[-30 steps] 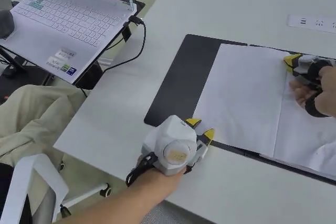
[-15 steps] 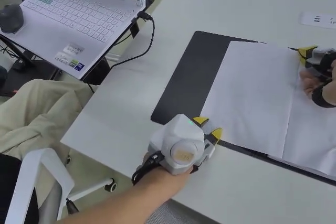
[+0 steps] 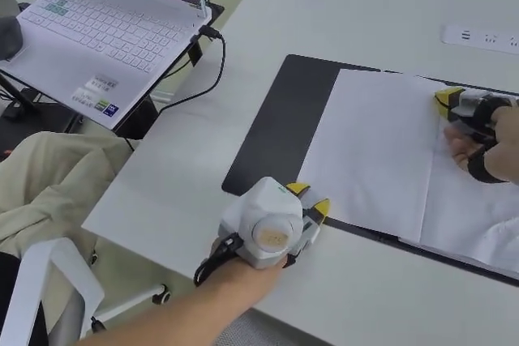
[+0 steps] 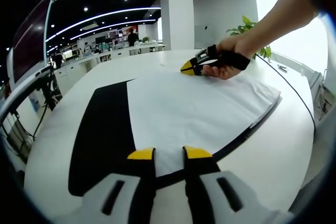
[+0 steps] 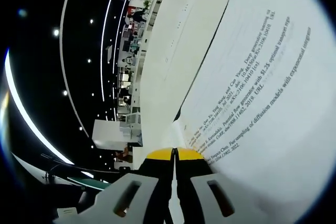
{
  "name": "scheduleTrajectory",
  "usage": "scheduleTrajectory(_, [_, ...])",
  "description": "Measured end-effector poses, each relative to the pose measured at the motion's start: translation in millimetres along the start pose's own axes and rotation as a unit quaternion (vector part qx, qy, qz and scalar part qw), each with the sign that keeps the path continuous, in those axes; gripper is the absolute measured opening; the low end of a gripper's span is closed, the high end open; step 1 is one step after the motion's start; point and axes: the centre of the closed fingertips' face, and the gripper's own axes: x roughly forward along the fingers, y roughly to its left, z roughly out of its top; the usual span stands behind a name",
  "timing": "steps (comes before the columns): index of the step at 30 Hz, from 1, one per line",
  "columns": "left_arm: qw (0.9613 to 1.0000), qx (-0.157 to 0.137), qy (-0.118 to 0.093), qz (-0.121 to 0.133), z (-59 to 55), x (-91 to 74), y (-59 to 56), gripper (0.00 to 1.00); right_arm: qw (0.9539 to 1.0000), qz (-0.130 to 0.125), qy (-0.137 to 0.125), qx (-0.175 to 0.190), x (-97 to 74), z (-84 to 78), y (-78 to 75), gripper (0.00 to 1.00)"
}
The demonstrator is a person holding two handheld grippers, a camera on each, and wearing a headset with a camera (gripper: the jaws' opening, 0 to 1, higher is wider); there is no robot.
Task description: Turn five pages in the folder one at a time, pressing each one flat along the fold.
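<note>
The folder lies open on the white table, its black cover (image 3: pixel 276 127) to the left with a turned white page (image 3: pixel 373 151) on it. My left gripper (image 3: pixel 311 198) rests at the folder's near edge, its yellow tips a little apart with nothing held. In its own view, the left gripper (image 4: pixel 169 154) points across the page (image 4: pixel 194 103) and the cover (image 4: pixel 100 129) toward the right gripper (image 4: pixel 188 67). My right gripper (image 3: pixel 442 101) is shut, tips down on the paper by the fold at the far end. Up close, the right gripper (image 5: pixel 174 153) touches a printed page (image 5: pixel 262 77).
A white laptop (image 3: pixel 122 14) sits on a stand left of the table, its black cable (image 3: pixel 207 70) hanging by the table edge. A white power strip (image 3: pixel 482 38) lies at the far right. A white chair (image 3: pixel 40 297) stands below left.
The head camera swung aside and came back. The right gripper has crept slightly nearer along the fold. The left gripper stays at the folder's near edge.
</note>
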Motion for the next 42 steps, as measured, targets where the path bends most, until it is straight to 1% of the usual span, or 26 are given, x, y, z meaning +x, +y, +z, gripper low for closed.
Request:
scheduleTrajectory(1, [1.0, 0.0, 0.0, 0.0, 0.0, 0.0, 0.0, 0.19, 1.0, 0.0, 0.001, 0.001, -2.2, -2.4, -0.1, 0.0])
scheduleTrajectory(4, [1.0, 0.001, 0.001, 0.0, -0.2, -0.1, 0.0, 0.19, 0.9997, 0.008, 0.007, 0.023, -6.1, -6.1, -2.4, 0.0])
scheduleTrajectory(11, [1.0, 0.002, 0.007, 0.0, -0.7, 0.3, 0.3, 0.19, 0.9993, 0.011, 0.012, 0.034, -15.2, -13.1, -7.5, 0.0])
scheduleTrajectory(17, [1.0, 0.001, 0.01, 0.0, -1.2, 0.6, 0.7, 0.19, 0.999, 0.012, 0.02, 0.037, -27.1, -23.4, -10.1, 0.0])
scheduleTrajectory(19, [0.9999, -0.001, 0.01, 0.001, -1.3, 0.6, 0.7, 0.19, 0.9986, 0.016, 0.021, 0.045, -31.4, -27.1, -11.6, 0.0])
scheduleTrajectory(20, [0.9999, -0.001, 0.01, 0.001, -1.2, 0.5, 0.5, 0.19, 0.9985, 0.017, 0.024, 0.046, -35.2, -31.4, -11.0, 0.0])
scheduleTrajectory(25, [0.9999, -0.004, 0.012, 0.001, -0.4, -0.2, -0.3, 0.19, 0.998, 0.022, 0.033, 0.05, -44.5, -41.9, -13.0, 0.0])
scheduleTrajectory(29, [0.9999, -0.006, 0.013, 0.001, 0.0, -0.7, -0.9, 0.19, 0.9975, 0.024, 0.038, 0.054, -49.6, -46.5, -14.8, 0.0])
scheduleTrajectory(32, [0.9999, -0.007, 0.014, 0.002, 0.3, -0.8, -1.2, 0.19, 0.9971, 0.025, 0.05, 0.051, -53.5, -51.8, -15.8, 0.0])
scheduleTrajectory(34, [0.9999, -0.007, 0.014, 0.002, 0.3, -0.9, -1.4, 0.19, 0.9967, 0.028, 0.047, 0.06, -57.5, -53.6, -17.2, 0.0])
scheduleTrajectory(42, [0.9999, -0.008, 0.015, 0.002, -0.1, -0.9, -1.4, 0.19, 0.9961, 0.029, 0.059, 0.058, -68.5, -64.1, -22.3, 0.0])
